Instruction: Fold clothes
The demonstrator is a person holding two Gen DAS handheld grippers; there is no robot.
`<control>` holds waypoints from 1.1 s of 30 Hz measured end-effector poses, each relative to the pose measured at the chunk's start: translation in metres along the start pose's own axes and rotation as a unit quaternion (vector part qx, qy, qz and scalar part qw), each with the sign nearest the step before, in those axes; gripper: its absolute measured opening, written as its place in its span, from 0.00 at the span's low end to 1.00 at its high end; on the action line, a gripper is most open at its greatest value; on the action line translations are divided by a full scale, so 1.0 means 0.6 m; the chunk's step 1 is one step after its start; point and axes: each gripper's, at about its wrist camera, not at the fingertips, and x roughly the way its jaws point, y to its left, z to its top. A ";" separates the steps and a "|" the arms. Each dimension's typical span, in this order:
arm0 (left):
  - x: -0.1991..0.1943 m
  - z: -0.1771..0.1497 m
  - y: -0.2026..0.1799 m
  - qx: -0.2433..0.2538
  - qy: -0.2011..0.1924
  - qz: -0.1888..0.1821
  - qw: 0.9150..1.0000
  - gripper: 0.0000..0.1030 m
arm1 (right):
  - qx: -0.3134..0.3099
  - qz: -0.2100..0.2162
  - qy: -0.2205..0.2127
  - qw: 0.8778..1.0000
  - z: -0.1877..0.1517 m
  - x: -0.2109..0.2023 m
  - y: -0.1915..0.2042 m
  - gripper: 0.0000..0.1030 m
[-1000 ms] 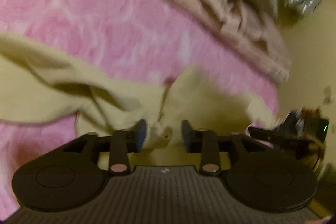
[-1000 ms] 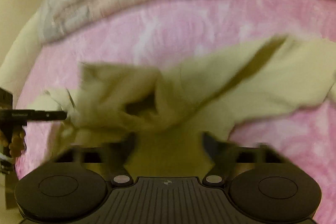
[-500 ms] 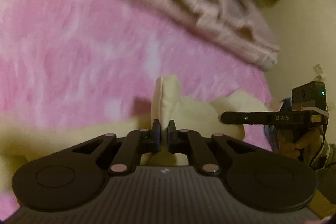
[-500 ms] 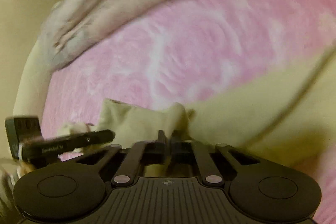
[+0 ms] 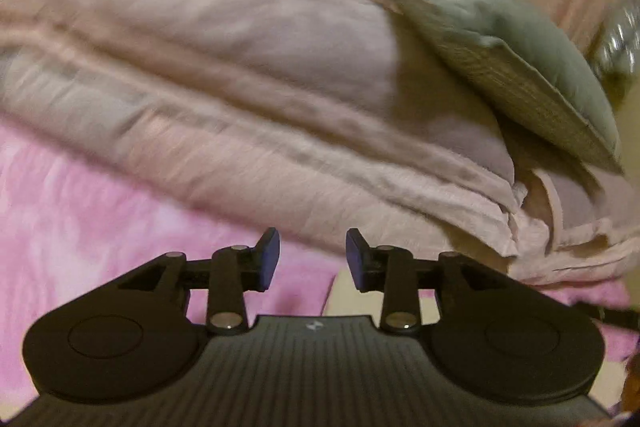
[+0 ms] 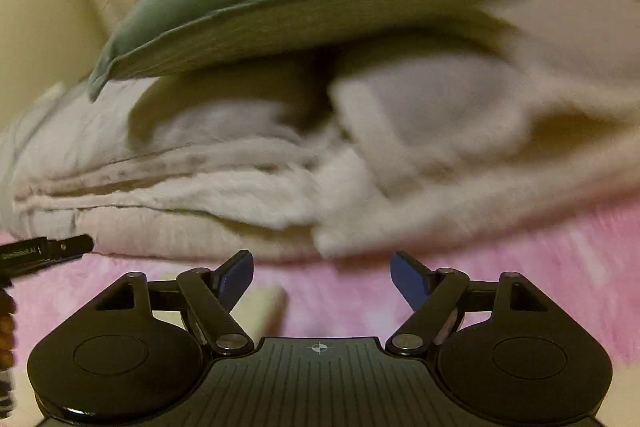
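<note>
Left wrist view: the pink bed cover (image 5: 100,219) and piled blanket (image 5: 240,99) fill your field, a green cushion (image 5: 500,39) above. Only a pale yellow garment (image 5: 340,297) corner shows, beneath your left tool (image 5: 313,259); both it and your right tool (image 6: 322,277) stand apart, empty. Reaching blind risks snagging the blanket instead.

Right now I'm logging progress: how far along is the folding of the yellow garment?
Both grippers are open and empty: left gripper, right gripper. Only a corner of the yellow garment shows low on the pink blanket, so nothing is in hand. Whether its folding is finished cannot be told from here.
</note>
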 end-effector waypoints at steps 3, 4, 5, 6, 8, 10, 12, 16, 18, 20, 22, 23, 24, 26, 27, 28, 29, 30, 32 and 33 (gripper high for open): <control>-0.058 -0.060 0.057 -0.035 0.037 -0.006 0.999 0.27 | 0.051 -0.037 0.007 0.998 -0.024 -0.018 -0.059 0.76; -0.078 -0.085 0.074 -0.047 0.057 -0.002 0.997 0.27 | 0.061 -0.049 0.023 0.997 -0.032 -0.035 -0.084 0.76; -0.097 -0.110 0.091 -0.060 0.078 0.001 0.995 0.26 | 0.065 -0.066 0.034 0.995 -0.049 -0.055 -0.106 0.75; -0.119 -0.133 0.102 -0.074 0.090 0.008 0.993 0.26 | 0.068 -0.083 0.044 0.993 -0.068 -0.076 -0.129 0.66; -0.157 -0.173 0.116 -0.096 0.109 0.020 0.989 0.26 | 0.040 -0.101 0.055 0.993 -0.080 -0.099 -0.148 0.61; -0.181 -0.200 0.115 -0.107 0.117 0.026 0.987 0.26 | 0.010 -0.118 0.065 0.991 -0.091 -0.122 -0.167 0.61; -0.187 -0.201 0.096 -0.096 0.112 0.021 0.989 0.26 | -0.040 -0.116 0.067 0.990 -0.089 -0.131 -0.167 0.61; -0.177 -0.171 0.047 -0.062 0.086 -0.018 0.994 0.26 | -0.164 -0.020 0.063 0.984 -0.038 -0.093 -0.087 0.61; -0.175 -0.150 0.020 -0.033 0.072 -0.038 0.996 0.26 | -0.225 0.023 0.072 0.971 -0.024 -0.066 -0.034 0.61; -0.169 -0.137 0.008 -0.013 0.066 -0.043 0.997 0.26 | -0.288 0.058 0.075 0.953 -0.023 -0.039 0.019 0.61; -0.163 -0.125 -0.003 0.007 0.062 -0.047 0.997 0.26 | -0.329 0.071 0.080 0.938 -0.034 -0.011 0.050 0.61; -0.160 -0.125 -0.003 0.011 0.062 -0.046 0.997 0.26 | -0.335 0.077 0.086 0.935 -0.038 0.006 0.057 0.56; -0.157 -0.125 -0.001 0.015 0.064 -0.046 0.997 0.26 | -0.339 0.084 0.093 0.932 -0.042 0.024 0.063 0.17; -0.147 -0.131 0.005 0.022 0.069 -0.037 0.997 0.26 | -0.313 0.074 0.111 0.940 -0.041 0.063 0.063 0.03; -0.141 -0.135 0.011 0.026 0.073 -0.026 0.997 0.26 | -0.258 0.044 0.126 0.957 -0.031 0.084 0.040 0.02; -0.135 -0.135 0.016 0.024 0.079 -0.019 0.996 0.26 | -0.199 0.012 0.140 0.970 -0.020 0.104 0.016 0.03; -0.129 -0.136 0.022 0.022 0.084 -0.012 0.996 0.26 | -0.133 0.010 0.151 0.980 -0.010 0.112 -0.011 0.03; -0.125 -0.133 0.029 0.018 0.088 -0.009 0.996 0.26 | -0.079 0.025 0.157 0.984 -0.001 0.107 -0.030 0.03; -0.118 -0.119 0.040 0.010 0.088 -0.011 0.996 0.28 | -0.066 0.030 0.171 0.983 0.010 0.087 -0.037 0.28; -0.113 -0.109 0.045 0.005 0.087 -0.015 0.996 0.29 | -0.073 0.021 0.172 0.982 0.016 0.077 -0.035 0.54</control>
